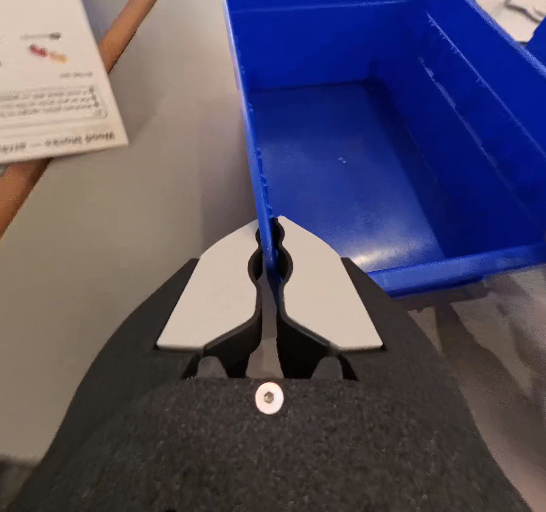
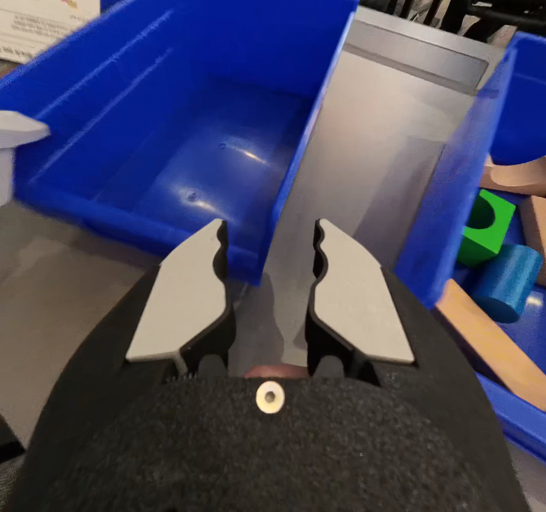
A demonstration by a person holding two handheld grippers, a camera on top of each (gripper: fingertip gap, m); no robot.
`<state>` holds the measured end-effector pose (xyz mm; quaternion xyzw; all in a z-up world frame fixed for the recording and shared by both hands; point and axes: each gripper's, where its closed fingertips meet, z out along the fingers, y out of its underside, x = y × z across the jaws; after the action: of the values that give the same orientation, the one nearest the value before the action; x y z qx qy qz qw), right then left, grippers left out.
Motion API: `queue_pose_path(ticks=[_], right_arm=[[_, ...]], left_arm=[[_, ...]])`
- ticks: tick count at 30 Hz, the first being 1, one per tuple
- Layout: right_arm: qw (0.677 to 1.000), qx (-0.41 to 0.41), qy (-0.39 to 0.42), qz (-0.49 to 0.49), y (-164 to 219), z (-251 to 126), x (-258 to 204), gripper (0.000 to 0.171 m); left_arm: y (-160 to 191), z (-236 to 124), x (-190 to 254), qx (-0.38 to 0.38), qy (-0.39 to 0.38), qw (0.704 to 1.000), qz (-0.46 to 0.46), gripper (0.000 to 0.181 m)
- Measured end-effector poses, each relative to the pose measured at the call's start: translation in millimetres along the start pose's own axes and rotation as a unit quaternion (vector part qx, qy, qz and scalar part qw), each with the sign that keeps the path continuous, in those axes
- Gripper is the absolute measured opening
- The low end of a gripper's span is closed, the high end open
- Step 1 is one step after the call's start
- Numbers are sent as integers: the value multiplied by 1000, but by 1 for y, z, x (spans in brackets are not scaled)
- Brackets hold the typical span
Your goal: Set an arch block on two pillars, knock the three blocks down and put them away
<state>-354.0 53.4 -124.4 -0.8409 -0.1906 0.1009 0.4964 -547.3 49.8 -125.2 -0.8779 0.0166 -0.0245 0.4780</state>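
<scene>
An empty blue bin (image 1: 310,45) stands on the grey table. My left gripper (image 1: 270,223) is shut on the bin's left wall (image 1: 266,246), near its front corner, with both pads against the thin plastic. The same bin shows in the right wrist view (image 2: 251,33), with a left fingertip (image 2: 20,131) at its left wall. My right gripper (image 2: 270,226) is open; the bin's right front corner (image 2: 254,261) stands between its fingers, untouched. A green arch block (image 2: 484,231) and a blue cylinder (image 2: 508,285) lie in a second blue bin (image 2: 443,202) at the right.
Plain wooden blocks (image 2: 487,347) also lie in the second bin. A printed white sheet (image 1: 50,69) lies at the left by the table's wooden edge (image 1: 130,22). A strip of grey table (image 2: 369,143) separates the two bins. Chair legs show at the far back.
</scene>
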Motion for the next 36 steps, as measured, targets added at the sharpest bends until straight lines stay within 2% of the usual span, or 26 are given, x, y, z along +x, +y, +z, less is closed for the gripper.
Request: queue_pose_path(ticks=[1, 3, 4, 6, 9, 12, 14, 16, 18, 20, 23, 25, 27, 31, 36], right_arm=[[1000, -10, 9, -13, 4, 5, -5, 49], [1000, -17, -6, -8, 8, 4, -21, 14], [1000, -14, -13, 0, 6, -1, -26, 6], [1000, -11, -8, -12, -1, -15, -32, 4], [998, 63, 1, -25, -42, -57, -25, 5], [986, 151, 57, -50, -92, -118, 22, 5], [978, 169, 110, -45, -106, -156, 79, 5], [976, 159, 149, -23, -102, -190, 150, 5], [974, 131, 185, -5, -81, -224, 231, 5], [973, 96, 205, 34, -41, -251, 309, 6], [962, 11, 271, 17, 35, -283, 415, 8], [961, -2, 269, 63, 80, -293, 463, 7], [962, 5, 253, 102, 116, -292, 492, 5], [964, 0, 219, 153, 166, -266, 510, 5], [948, 13, 259, 183, 169, -267, 537, 3]], left_arm=[[8, -13, -2, 2, -4, 1000, -16, 4], [23, -38, -6, 12, -19, 999, -49, 4], [28, -49, -9, 16, -35, 998, -56, 3], [24, -74, -7, 39, -58, 997, -46, 3], [-18, -112, 9, 128, -62, 989, -35, 3], [-74, -126, 63, 201, 1, 979, -35, 3], [-108, -123, 124, 215, 48, 975, -22, 4], [-131, -115, 202, 209, 84, 974, 4, 3], [-137, -101, 291, 181, 114, 976, 35, 4], [-132, -89, 381, 163, 157, 974, 29, 4], [-101, -66, 502, 122, 181, 974, 63, 7], [-73, -42, 557, 102, 175, 974, 100, 5], [-43, -17, 589, 66, 188, 974, 104, 4], [-10, 18, 607, 33, 181, 976, 120, 4], [7, 21, 630, 34, 216, 971, 93, 11]])
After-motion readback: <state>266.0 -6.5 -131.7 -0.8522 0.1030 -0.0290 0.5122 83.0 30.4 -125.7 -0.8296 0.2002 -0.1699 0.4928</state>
